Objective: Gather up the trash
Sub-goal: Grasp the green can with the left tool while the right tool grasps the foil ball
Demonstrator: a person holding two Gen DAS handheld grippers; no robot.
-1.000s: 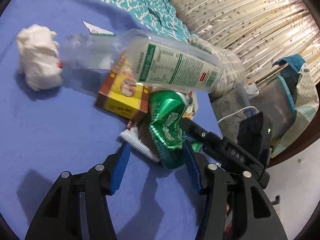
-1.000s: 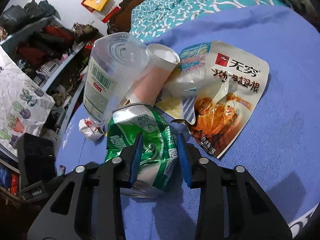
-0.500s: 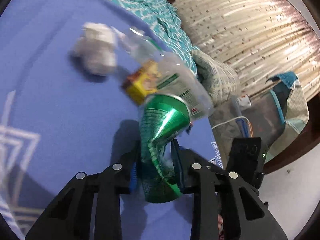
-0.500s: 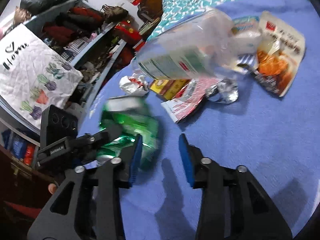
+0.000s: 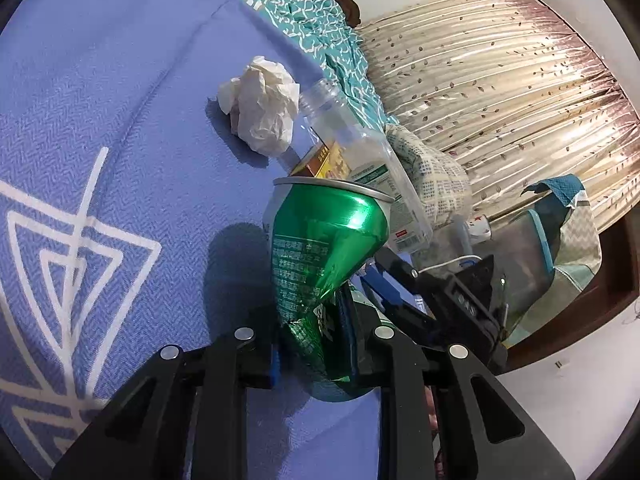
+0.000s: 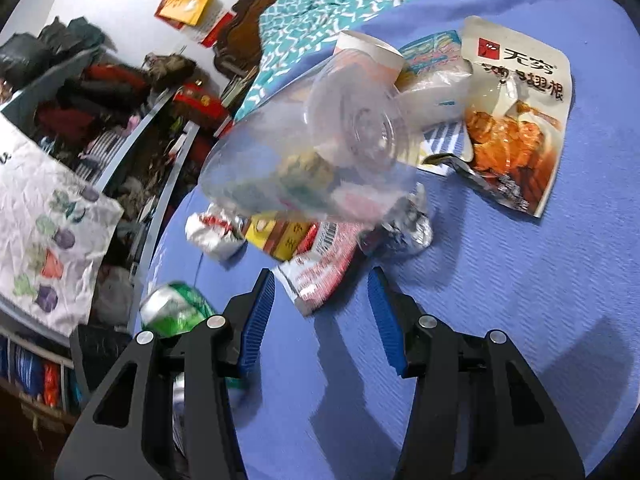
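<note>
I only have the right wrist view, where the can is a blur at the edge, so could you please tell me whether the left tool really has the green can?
Observer: Yes. The left tool is closing its jaws with the crushed green can between them, and the pads are pressing on its pinched lower end.
Operator: Thank you. I see only the base of the clear bottle; does it have a cap?
Observer: No cap shows. The clear bottle has an open neck, which lies next to a crumpled white tissue.
Operator: Which end of the can faces away from the tool?
Observer: Its wide, uncrushed rim end, tilted up above the blue cloth.
</note>
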